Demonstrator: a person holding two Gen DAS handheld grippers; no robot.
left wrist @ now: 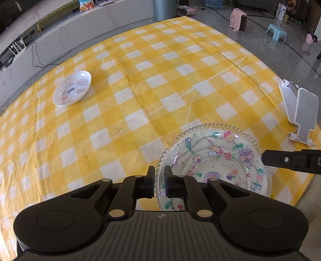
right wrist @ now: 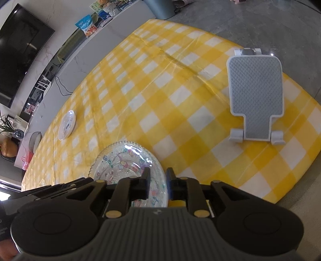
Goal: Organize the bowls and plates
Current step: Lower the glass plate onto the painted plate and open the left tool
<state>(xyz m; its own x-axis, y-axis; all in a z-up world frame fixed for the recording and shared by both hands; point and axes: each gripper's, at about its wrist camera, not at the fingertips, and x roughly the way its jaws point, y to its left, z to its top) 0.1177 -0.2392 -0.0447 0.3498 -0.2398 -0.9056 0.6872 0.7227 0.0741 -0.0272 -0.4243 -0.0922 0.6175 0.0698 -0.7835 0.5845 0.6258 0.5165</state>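
A clear glass plate [left wrist: 216, 156] with a beaded rim and cartoon stickers lies flat on the yellow checked tablecloth [left wrist: 140, 100], near the table's front right corner. My left gripper [left wrist: 159, 180] straddles its left rim, jaws a narrow gap apart with the rim between them. My right gripper [right wrist: 158, 180] straddles the right rim of the same glass plate [right wrist: 124, 160], jaws apart and not pressing on it. One of its fingers [left wrist: 280, 160] shows in the left wrist view. A small white plate [left wrist: 72, 88] with printed pictures sits alone far to the left, also in the right wrist view [right wrist: 67, 124].
A white and grey phone stand [left wrist: 303, 112] stands on the cloth right of the glass plate, large in the right wrist view [right wrist: 256, 88]. The table edge runs close behind it. On the floor beyond are a pink heater [left wrist: 238, 20], a blue stool [left wrist: 275, 30] and a grey bin [left wrist: 164, 10].
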